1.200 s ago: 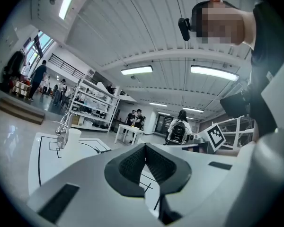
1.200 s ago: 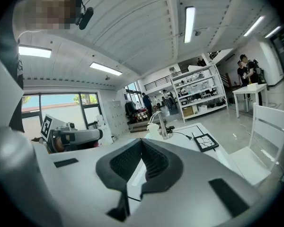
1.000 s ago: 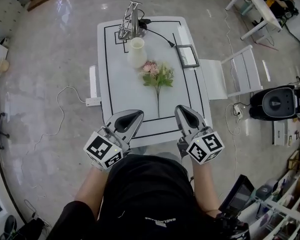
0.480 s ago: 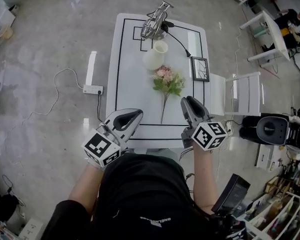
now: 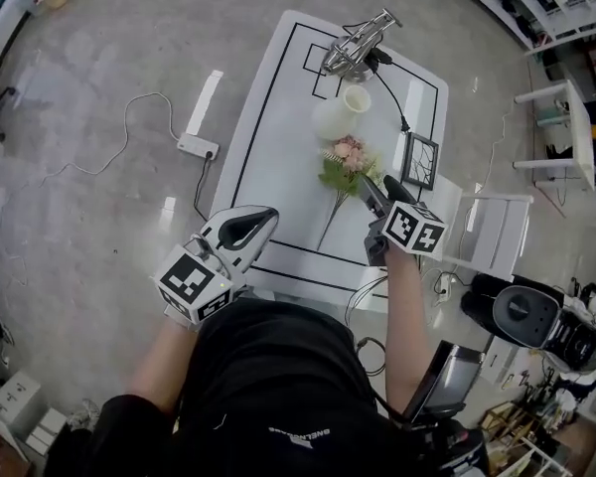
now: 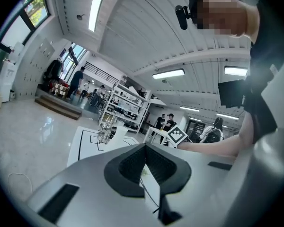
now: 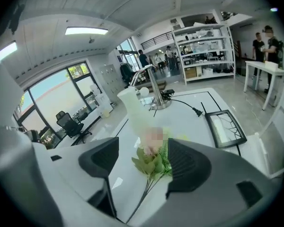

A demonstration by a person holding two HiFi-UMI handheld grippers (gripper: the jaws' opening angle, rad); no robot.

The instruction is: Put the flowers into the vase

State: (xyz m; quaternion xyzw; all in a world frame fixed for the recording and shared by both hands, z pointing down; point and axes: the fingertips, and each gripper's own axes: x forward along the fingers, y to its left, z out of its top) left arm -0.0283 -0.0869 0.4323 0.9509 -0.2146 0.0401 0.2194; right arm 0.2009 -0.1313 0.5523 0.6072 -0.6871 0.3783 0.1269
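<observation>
Table (image 5: 278, 117), white and smooth, w/ a black line inset along its edges: flowers (image 5: 346, 167) lie flat mid-top, pink heads toward the matte white round vase (image 5: 340, 115) just beyond them, thin stem trailing toward you; bare top lies to their left, and a dark-framed panel (image 5: 419, 160) sits near the right edge. Your right gripper (image 5: 375, 191) hangs over the green leaves, ribbed black pads (image 7: 189, 167) spread, having just been opening, w/ foliage between them but not pinched. Your left gripper (image 5: 263, 219) is over the near-left corner, jaws pressed together, nothing between.
</observation>
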